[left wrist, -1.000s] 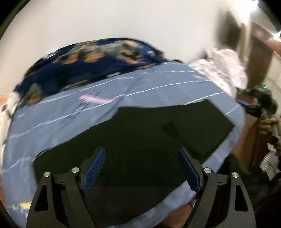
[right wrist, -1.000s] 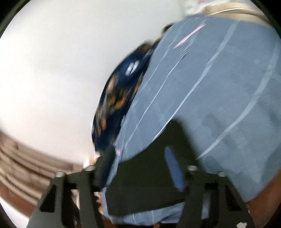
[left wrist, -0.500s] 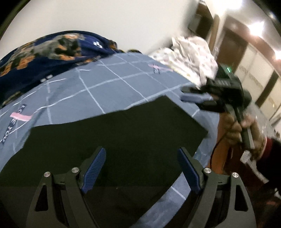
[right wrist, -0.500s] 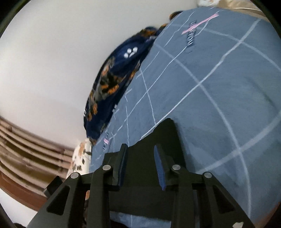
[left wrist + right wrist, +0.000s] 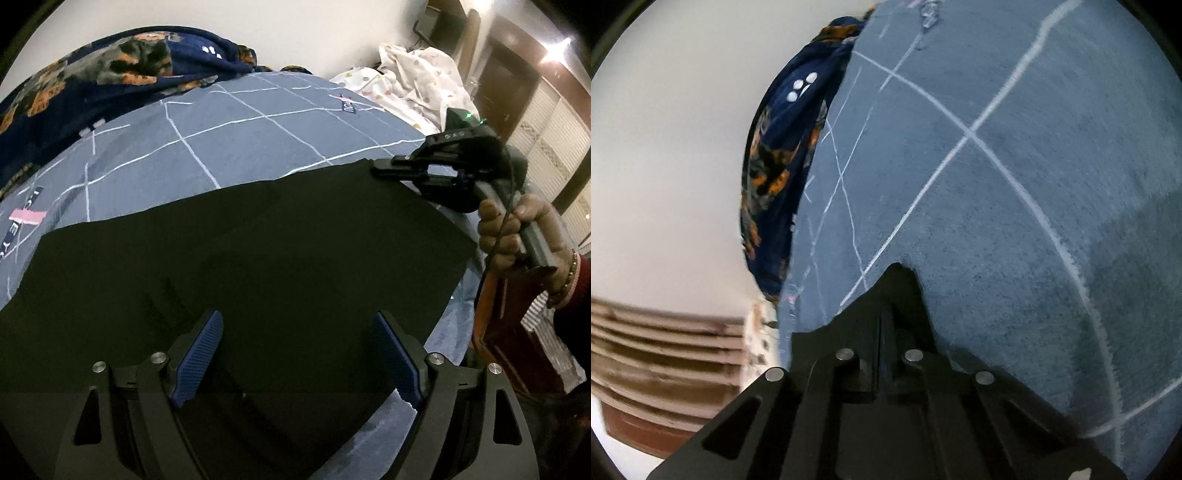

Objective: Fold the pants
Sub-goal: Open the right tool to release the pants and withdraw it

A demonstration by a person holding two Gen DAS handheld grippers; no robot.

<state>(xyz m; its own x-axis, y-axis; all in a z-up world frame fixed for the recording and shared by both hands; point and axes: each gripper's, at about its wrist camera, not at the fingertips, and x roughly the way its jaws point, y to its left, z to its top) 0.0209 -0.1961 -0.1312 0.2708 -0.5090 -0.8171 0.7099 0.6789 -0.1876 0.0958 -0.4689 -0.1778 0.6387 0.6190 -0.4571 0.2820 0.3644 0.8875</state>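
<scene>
Black pants (image 5: 258,258) lie flat on a blue-grey checked bedsheet (image 5: 240,125). My left gripper (image 5: 295,325) hangs open just above the near part of the pants, blue pads wide apart and touching nothing. My right gripper (image 5: 380,170), held by a hand (image 5: 517,229), reaches in from the right to the pants' far right corner. In the right wrist view its jaws (image 5: 886,295) are pressed together on that corner, with black cloth (image 5: 812,343) spreading out to the left beneath them over the sheet (image 5: 997,184).
A navy blanket with orange patterns (image 5: 92,81) is heaped along the bed's far left side by the wall. A white dotted cloth (image 5: 417,77) is piled at the far right. Brown wooden furniture (image 5: 498,314) stands off the bed's right edge.
My right gripper's jaws closed on the pants' corner as it sank toward the bed. My left gripper swung right and lower over the pants, still open; the right gripper came into its view.
</scene>
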